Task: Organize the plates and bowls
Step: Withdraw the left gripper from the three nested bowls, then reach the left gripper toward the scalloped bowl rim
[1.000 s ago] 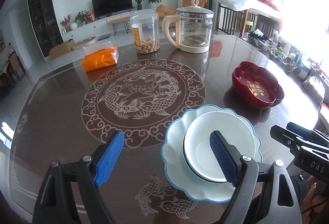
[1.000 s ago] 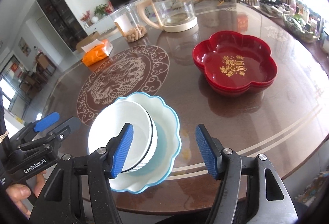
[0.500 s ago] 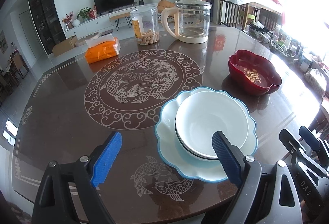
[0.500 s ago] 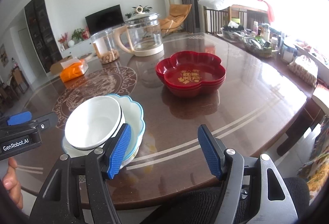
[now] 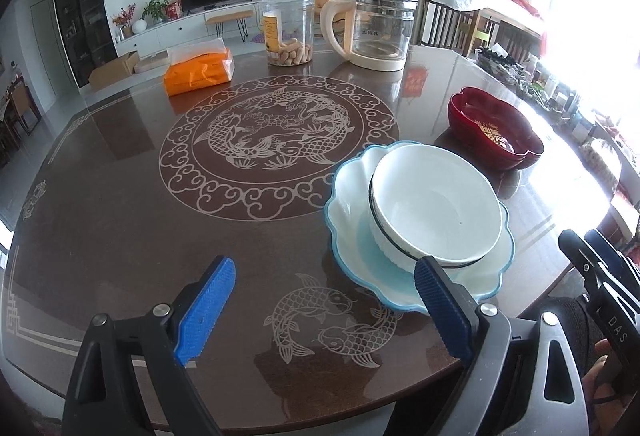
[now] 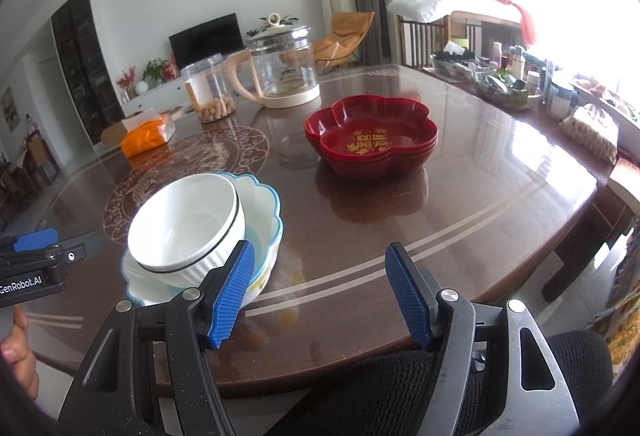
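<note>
Left wrist view. The left gripper (image 5: 322,310) is released, its blue pads (image 5: 205,304) wide apart above the near edge of the brown table (image 5: 120,220). A white bowl (image 5: 434,208) sits inside a blue-rimmed scalloped plate (image 5: 400,276), off-centre toward the plate's far side. The stack lies near the table's front edge, just ahead of the right-hand pad. Behind and to the right, apart from the stack, stand the stacked red flower-shaped dishes (image 5: 496,130). Broad bare tabletop extends left and ahead, across the carved medallion, to an orange tissue pack (image 5: 199,71), a clear snack jar (image 5: 287,30) and a glass kettle (image 5: 378,32) at the far side. The right gripper (image 5: 600,276) shows at the lower right, off the table edge.

Right wrist view. The right gripper (image 6: 320,294) is likewise released, empty, over the table's near edge. The bowl (image 6: 184,226) and plate (image 6: 262,204) lie at left; the left pad (image 6: 232,294) overlaps the plate's rim in the picture, though contact cannot be judged. The red dishes (image 6: 372,140) stand beyond, with open surface to the right as far as the table's corner.

Compared with one second ago, both grippers have drawn back toward the person: the bowl, then between the left pads, now lies ahead of them.
</note>
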`<state>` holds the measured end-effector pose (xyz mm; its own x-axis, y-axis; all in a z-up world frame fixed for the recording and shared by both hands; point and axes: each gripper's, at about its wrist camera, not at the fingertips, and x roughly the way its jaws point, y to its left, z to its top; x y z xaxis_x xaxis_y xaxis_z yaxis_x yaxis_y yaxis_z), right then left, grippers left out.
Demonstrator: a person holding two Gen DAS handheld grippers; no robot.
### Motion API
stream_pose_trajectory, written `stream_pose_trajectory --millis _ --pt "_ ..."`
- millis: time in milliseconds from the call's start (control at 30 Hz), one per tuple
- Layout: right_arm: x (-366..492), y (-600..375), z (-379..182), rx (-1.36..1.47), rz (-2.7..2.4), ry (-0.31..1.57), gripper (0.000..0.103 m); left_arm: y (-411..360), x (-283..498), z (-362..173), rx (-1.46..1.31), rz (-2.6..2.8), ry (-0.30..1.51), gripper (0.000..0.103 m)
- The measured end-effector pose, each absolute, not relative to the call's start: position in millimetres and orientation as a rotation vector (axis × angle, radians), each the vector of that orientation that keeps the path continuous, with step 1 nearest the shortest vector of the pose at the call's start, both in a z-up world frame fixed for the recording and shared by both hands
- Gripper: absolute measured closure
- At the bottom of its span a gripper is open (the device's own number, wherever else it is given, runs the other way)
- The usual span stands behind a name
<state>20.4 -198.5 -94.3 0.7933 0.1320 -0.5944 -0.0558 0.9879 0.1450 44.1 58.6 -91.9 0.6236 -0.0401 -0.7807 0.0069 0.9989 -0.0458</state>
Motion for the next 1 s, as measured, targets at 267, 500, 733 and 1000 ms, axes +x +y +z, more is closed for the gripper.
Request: stream_pose_trajectory --millis 267,500,733,1000 --pt "16 -196 -92 0.119 0.134 0.61 0.031 70 36 -114 -0.092 -0.155 0.935 0.012" --pt "19 -199 -94 0.135 0.15 0.622 0.031 72 44 -123 -0.127 -0.165 0.942 0.012" --pt "18 -199 -93 0.136 0.149 0.617 0.031 80 46 -122 -0.086 -0.123 0.943 0.012" --pt "15 -199 -91 0.136 0.165 0.6 0.031 104 52 -128 -0.214 -0.109 0.993 0.012"
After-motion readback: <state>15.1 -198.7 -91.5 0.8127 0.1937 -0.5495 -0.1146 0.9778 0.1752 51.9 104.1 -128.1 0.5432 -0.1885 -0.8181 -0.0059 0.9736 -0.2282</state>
